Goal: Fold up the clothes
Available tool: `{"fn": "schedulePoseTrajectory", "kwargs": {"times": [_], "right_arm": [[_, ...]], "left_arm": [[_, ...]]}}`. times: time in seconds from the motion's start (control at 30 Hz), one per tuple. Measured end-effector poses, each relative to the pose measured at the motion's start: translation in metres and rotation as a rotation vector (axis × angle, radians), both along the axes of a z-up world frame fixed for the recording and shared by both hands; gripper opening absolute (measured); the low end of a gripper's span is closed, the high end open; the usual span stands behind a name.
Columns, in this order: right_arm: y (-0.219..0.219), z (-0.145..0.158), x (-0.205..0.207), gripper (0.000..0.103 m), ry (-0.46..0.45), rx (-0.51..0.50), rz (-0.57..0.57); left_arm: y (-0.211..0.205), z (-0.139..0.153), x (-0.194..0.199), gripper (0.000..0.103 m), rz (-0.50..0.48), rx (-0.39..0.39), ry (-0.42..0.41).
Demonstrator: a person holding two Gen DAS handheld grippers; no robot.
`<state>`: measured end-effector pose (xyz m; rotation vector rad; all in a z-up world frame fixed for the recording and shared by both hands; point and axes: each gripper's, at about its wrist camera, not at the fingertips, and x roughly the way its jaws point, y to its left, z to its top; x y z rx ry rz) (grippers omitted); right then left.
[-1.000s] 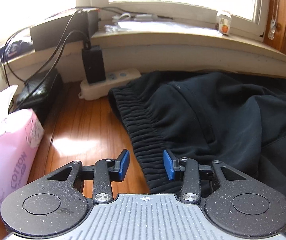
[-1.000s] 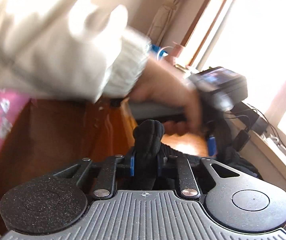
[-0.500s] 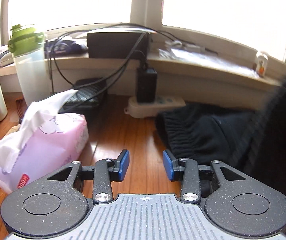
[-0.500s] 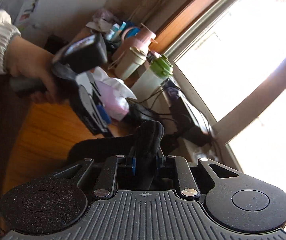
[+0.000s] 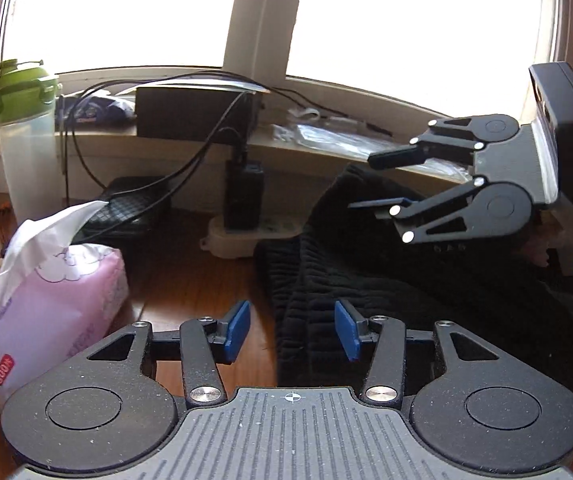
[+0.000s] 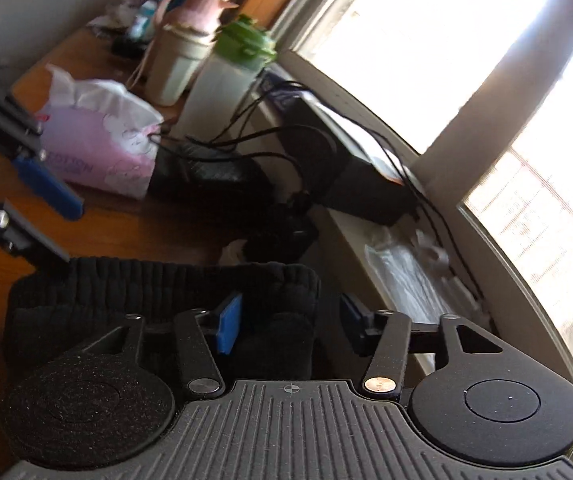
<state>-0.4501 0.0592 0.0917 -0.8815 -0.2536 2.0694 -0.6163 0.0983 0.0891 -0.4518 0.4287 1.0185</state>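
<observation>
A black garment [image 5: 406, 280] with a ribbed waistband lies on the wooden table [image 5: 182, 280], doubled over on itself. My left gripper [image 5: 292, 334] hovers low at its near-left edge. Its jaws are opening, with the ribbed hem [image 5: 306, 344] under the right side of the gap, and the blue pads [image 5: 238, 330] do not press on it. My right gripper [image 5: 360, 182] hangs above the garment's far right, fingers spread. In the right wrist view the right gripper [image 6: 290, 328] is opening over the folded waistband [image 6: 166, 276]; cloth lies between the pads, loose. The left gripper [image 6: 60, 228] shows at the left edge.
A pink tissue pack [image 5: 46, 300] sits at the left, with a green-lidded bottle [image 5: 26, 140] behind it. A white power strip with a black adapter [image 5: 242, 236], cables and a black box [image 5: 194, 112] line the windowsill side. A pink-lidded cup [image 6: 190, 40] stands further off.
The right gripper carried a bunched piece of the black garment across over the rest, then opened and let it go. The left gripper's jaws widened and its view swung left.
</observation>
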Motion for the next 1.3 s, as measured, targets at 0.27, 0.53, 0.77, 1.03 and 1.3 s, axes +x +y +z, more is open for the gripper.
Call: {"fn": "schedulePoseTrajectory", "kwargs": {"times": [0.27, 0.53, 0.77, 1.03, 1.3], "right_arm": [[-0.025, 0.015, 0.072, 0.058, 0.216, -0.341, -0.013], [-0.052, 0.013, 0.086, 0.005, 0.159, -0.259, -0.069], [-0.027, -0.029, 0.043, 0.009, -0.081, 0.008, -0.067], [-0.017, -0.019, 0.094, 0.048, 0.146, -0.12, -0.152], [-0.045, -0.013, 0.197, 0.047, 0.244, -0.267, -0.275]], "left_arm": [[0.011, -0.02, 0.013, 0.061, -0.061, -0.064, -0.063], [0.011, -0.032, 0.009, 0.044, -0.09, -0.103, -0.096], [-0.004, -0.013, 0.014, 0.044, -0.04, -0.055, -0.027], [-0.018, 0.019, 0.05, 0.048, -0.068, 0.089, 0.022], [0.012, -0.026, 0.088, 0.043, -0.126, -0.046, 0.104]]}}
